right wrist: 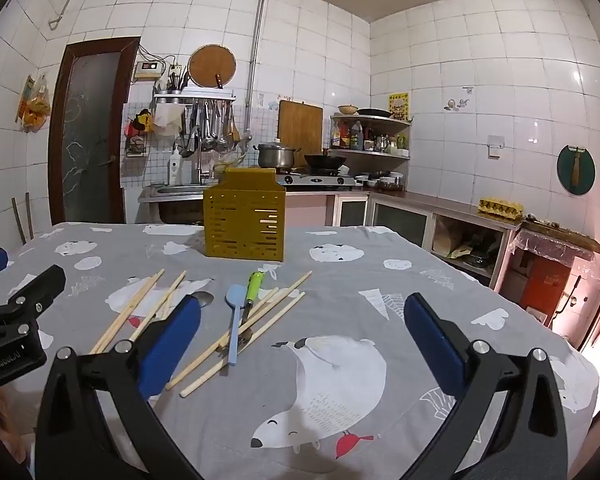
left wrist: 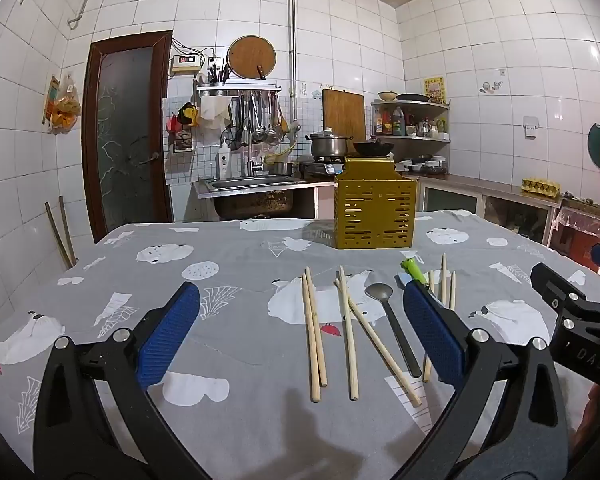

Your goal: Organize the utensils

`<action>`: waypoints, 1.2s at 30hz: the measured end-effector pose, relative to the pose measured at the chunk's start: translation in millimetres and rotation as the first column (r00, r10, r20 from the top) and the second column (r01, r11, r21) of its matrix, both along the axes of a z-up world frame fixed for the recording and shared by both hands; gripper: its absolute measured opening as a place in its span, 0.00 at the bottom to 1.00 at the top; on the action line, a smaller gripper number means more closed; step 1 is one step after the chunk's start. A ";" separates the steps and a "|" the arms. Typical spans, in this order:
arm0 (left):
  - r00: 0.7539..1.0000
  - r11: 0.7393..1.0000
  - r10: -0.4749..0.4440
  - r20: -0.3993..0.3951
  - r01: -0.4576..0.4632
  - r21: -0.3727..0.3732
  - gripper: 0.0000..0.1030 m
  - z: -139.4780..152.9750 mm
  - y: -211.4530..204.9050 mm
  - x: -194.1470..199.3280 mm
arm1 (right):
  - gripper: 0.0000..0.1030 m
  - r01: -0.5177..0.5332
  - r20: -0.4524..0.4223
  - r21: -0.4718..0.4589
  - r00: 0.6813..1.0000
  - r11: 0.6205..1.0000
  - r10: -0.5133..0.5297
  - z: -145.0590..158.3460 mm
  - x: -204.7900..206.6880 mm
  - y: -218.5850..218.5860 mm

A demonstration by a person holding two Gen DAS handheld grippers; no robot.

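A yellow slotted utensil holder (left wrist: 374, 213) stands upright at the far middle of the table; it also shows in the right wrist view (right wrist: 244, 222). Several wooden chopsticks (left wrist: 315, 332) lie loose on the grey cloth, with a dark metal spoon (left wrist: 392, 320) beside them. In the right wrist view more chopsticks (right wrist: 240, 336) lie crossed under a light blue spatula (right wrist: 234, 320) and a green-handled fork (right wrist: 253, 289). My left gripper (left wrist: 300, 328) is open and empty above the chopsticks. My right gripper (right wrist: 300, 332) is open and empty, to the right of the pile.
The table carries a grey cloth with polar bears (right wrist: 340, 380). Its right edge (right wrist: 540, 320) drops off toward low cabinets. A sink (left wrist: 252, 184) and stove with pots (left wrist: 328, 146) stand behind the table. The other gripper shows at each view's side (left wrist: 572, 312).
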State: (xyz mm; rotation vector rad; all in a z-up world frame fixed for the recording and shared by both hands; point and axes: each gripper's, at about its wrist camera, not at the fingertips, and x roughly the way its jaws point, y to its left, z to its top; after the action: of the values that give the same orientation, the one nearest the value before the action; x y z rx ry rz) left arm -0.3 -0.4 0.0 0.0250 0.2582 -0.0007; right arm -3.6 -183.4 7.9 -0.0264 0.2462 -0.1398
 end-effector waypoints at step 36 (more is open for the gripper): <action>1.000 1.000 -0.001 0.013 0.001 0.005 0.95 3.8 -1.6 -3.5 | 0.96 0.007 0.022 0.009 1.000 1.000 -0.007 3.4 -3.7 -3.7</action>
State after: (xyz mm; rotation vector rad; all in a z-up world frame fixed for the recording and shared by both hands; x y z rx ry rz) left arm -3.7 -2.0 3.8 0.0300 0.2454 -0.0007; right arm -7.3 -187.0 11.3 -0.0147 0.2251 -0.1462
